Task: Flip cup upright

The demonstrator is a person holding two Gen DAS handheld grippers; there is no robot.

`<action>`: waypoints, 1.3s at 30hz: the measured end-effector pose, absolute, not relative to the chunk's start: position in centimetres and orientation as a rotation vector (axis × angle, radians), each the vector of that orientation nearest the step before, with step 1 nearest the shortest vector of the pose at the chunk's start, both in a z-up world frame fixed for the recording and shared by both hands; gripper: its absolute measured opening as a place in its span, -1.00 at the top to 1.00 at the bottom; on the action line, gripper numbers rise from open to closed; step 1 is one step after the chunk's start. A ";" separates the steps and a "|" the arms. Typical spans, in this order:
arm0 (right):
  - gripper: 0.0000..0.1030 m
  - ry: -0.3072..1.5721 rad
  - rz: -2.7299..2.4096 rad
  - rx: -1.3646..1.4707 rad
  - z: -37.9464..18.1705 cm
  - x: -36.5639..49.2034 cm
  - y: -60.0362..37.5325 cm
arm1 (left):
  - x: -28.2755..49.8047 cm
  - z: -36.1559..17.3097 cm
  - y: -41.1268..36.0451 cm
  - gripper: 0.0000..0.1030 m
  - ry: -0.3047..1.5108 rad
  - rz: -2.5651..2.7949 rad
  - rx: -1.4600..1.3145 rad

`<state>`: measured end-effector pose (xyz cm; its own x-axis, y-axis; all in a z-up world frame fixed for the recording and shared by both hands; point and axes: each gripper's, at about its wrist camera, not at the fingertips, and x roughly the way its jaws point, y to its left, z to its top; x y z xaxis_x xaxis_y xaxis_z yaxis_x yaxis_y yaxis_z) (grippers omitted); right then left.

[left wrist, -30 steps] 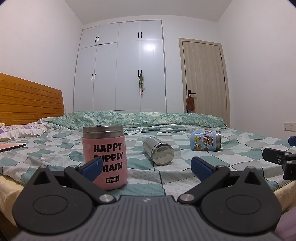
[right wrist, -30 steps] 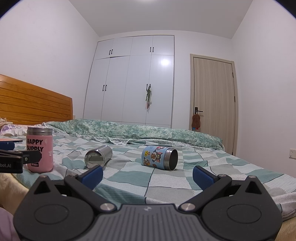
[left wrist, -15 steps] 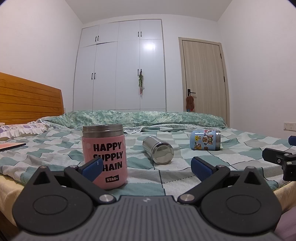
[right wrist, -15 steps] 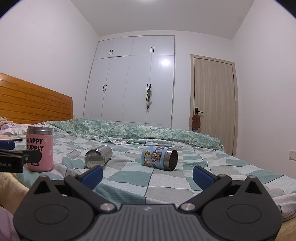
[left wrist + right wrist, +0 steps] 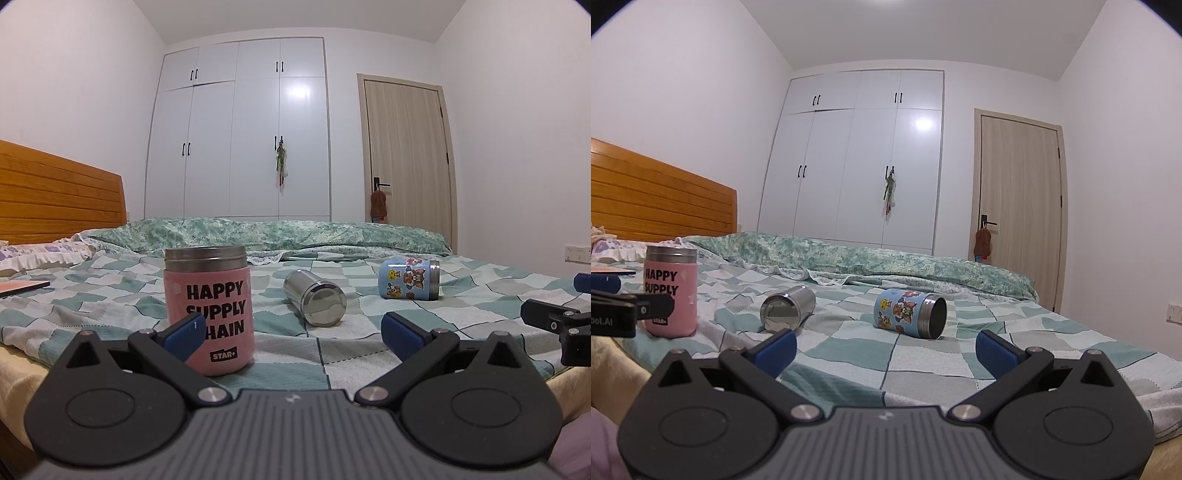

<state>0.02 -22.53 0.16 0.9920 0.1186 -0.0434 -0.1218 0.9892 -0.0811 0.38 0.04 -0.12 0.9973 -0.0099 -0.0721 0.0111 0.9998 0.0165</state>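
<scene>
Right now both tools gape wide, gripping nothing: the left gripper (image 5: 291, 332) faces the upright pink cup (image 5: 208, 308), while the right gripper (image 5: 885, 345) points toward the blue cartoon cup (image 5: 910, 313) lying sideways on the checked bedspread (image 5: 849, 347), near a toppled steel cup (image 5: 788, 308), likely lining up a grasp.

I'm looking across a bed (image 5: 317, 354) covered by a green, grey and white checked sheet (image 5: 849, 343). A pink cup (image 5: 209, 309) is standing upright near the close edge. A plain steel cup (image 5: 315, 302) is lying on its side, base facing me. Farther right, a blue cartoon cup (image 5: 909, 312) is lying on its side, well apart. A green patterned quilt (image 5: 280, 236) is bunching along the far side, a pillow (image 5: 40, 254) at the headboard end.
</scene>
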 end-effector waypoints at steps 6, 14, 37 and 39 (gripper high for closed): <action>-1.00 0.038 0.120 -0.084 0.2 0.0 -22.5 | 0.4 -0.1 0.0 -1.00 0.072 -0.010 0.016; -1.00 0.038 0.120 -0.085 0.2 0.0 -22.5 | 0.4 -0.1 0.0 -1.00 0.072 -0.010 0.016; -1.00 0.107 0.155 -0.066 1.6 1.9 -23.4 | 3.0 3.1 -3.3 -1.00 0.170 -0.099 0.112; -1.00 0.118 0.168 -0.073 2.4 2.9 -23.8 | 4.4 4.0 -3.9 -1.00 0.196 -0.099 0.113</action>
<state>2.94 -23.81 2.38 0.9791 0.1622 -0.1227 -0.1707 0.9834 -0.0622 4.38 -3.90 4.03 0.9760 -0.0868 -0.1995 0.1089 0.9887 0.1026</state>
